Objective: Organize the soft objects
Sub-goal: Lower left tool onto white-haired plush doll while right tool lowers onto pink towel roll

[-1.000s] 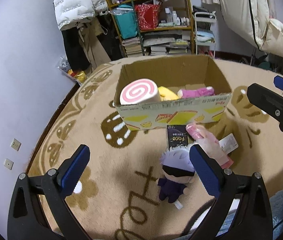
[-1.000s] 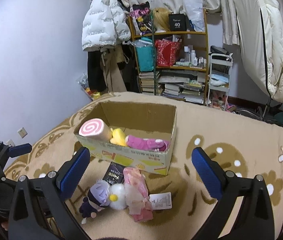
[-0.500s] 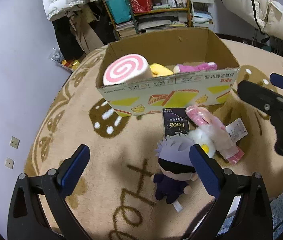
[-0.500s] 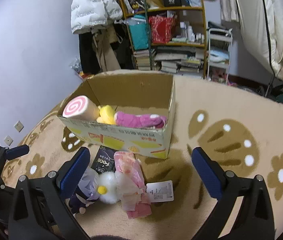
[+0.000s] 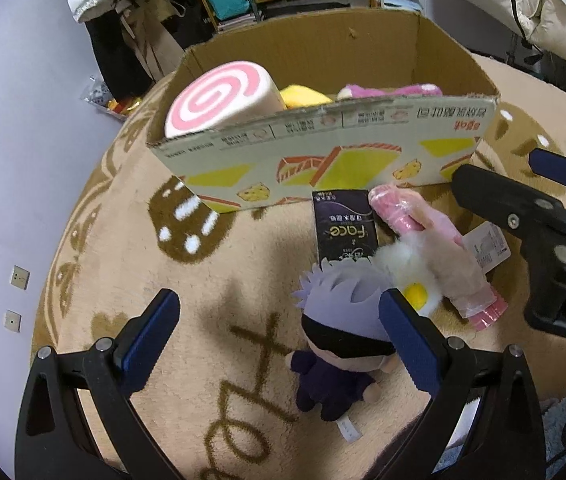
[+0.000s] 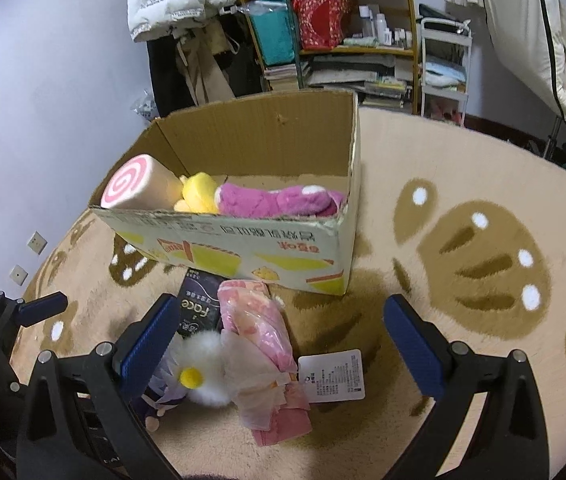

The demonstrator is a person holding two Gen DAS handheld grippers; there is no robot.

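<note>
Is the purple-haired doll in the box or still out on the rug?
Out: the purple-haired doll lies on the rug before the cardboard box.

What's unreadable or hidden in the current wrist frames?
- Plush doll: in the right wrist view, mostly hidden behind the right hand-held gripper finger.
- Box floor: left wrist view, blocked by its front wall; swirl cushion only partly shows.
- Paper tag print: too small to read.
- Pink packet: contents unclear through wrapping.

Both grippers, left gripper [image 5: 279, 332] and right gripper [image 6: 279, 336], share one build: matte black angular frames, silver screw heads at the joints, and flat blue pads on the fingers [image 5: 151, 334].
</note>
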